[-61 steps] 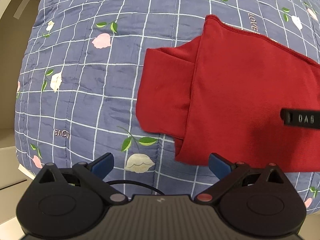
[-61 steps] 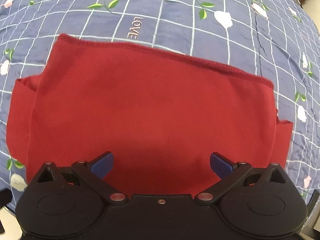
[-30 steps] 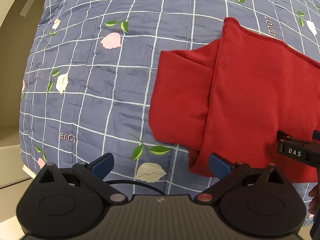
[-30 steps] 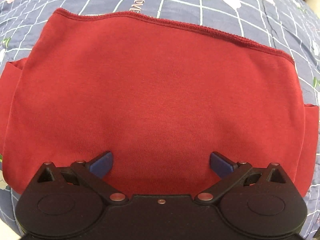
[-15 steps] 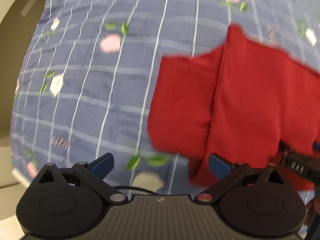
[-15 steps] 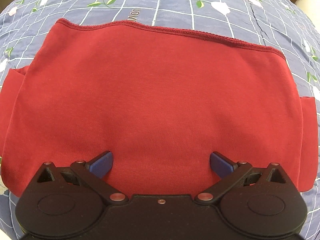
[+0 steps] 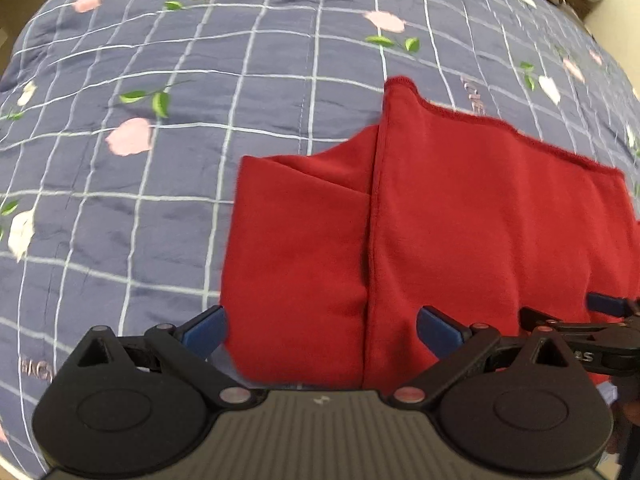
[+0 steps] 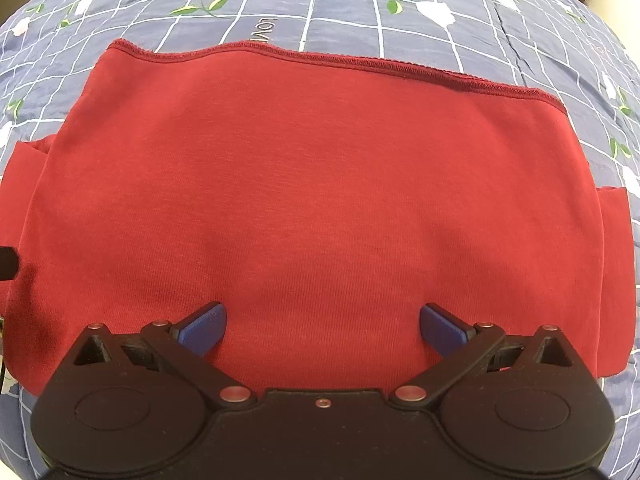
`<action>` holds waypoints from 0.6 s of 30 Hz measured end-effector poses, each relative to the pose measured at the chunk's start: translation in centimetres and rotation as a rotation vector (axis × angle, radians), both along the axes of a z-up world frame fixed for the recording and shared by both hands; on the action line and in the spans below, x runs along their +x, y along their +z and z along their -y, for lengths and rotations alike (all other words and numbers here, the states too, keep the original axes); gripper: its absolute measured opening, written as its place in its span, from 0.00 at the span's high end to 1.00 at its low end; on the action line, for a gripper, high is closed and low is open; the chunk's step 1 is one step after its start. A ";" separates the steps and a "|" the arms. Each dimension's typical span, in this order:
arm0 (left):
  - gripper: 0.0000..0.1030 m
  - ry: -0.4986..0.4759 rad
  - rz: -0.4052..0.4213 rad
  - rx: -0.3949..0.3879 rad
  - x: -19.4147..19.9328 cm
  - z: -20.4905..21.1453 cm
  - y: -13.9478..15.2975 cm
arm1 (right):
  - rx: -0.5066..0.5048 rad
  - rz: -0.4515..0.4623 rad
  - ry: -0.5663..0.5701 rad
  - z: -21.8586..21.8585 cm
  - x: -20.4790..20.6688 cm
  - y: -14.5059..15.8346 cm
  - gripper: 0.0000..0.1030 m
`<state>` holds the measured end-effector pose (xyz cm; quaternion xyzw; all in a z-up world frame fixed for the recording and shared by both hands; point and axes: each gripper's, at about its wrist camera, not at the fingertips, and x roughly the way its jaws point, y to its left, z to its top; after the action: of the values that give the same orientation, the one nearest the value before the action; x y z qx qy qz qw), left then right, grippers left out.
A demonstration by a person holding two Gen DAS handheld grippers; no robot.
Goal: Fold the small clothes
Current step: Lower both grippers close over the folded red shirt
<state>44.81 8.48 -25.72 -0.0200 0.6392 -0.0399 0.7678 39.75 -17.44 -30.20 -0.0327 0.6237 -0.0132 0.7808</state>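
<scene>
Red garment (image 8: 312,184) under both splayed claws

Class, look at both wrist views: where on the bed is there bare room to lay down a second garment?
Bare quilt lies left of the red garment and beyond its stitched hem. The near edge is crowded: left gripper and right gripper hover there.

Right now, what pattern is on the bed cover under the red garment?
The quilted bed cover is blue-grey with a white grid and scattered flowers, clearest in the right wrist view.
</scene>
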 end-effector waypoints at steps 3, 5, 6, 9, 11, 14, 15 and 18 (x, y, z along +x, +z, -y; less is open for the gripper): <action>0.01 -0.003 -0.035 0.065 1.0 0.1 -1.6 | 0.000 -0.005 -0.006 0.1 0.0 0.0 0.00; 0.01 0.009 -0.063 0.052 1.5 -0.2 -2.3 | 0.002 -0.010 -0.010 0.1 0.1 0.0 0.00; 0.01 0.013 -0.073 0.043 1.6 -0.3 -2.5 | 0.002 -0.011 -0.010 0.2 0.1 0.0 0.00; 0.01 0.025 -0.097 0.027 1.8 -0.7 -2.9 | 0.005 -0.017 -0.010 0.3 0.2 -0.1 0.00; 0.01 0.044 -0.110 0.016 1.8 -1.0 -3.1 | 0.007 -0.024 -0.011 0.3 0.3 -0.1 0.00; 0.03 0.071 -0.119 0.004 1.7 -1.2 -3.2 | 0.015 -0.033 -0.009 0.5 0.4 -0.2 0.00; 0.05 0.073 -0.121 0.004 1.7 -1.2 -3.1 | 0.017 -0.034 -0.008 0.6 0.4 -0.3 0.00; 0.15 0.066 -0.124 0.007 1.6 -0.7 -2.6 | 0.024 -0.037 -0.005 0.8 0.5 -0.4 0.00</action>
<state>46.37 9.20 -28.35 -0.0407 0.6847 -0.0111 0.7276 40.26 -18.26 -30.57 -0.0220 0.6384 -0.0069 0.7694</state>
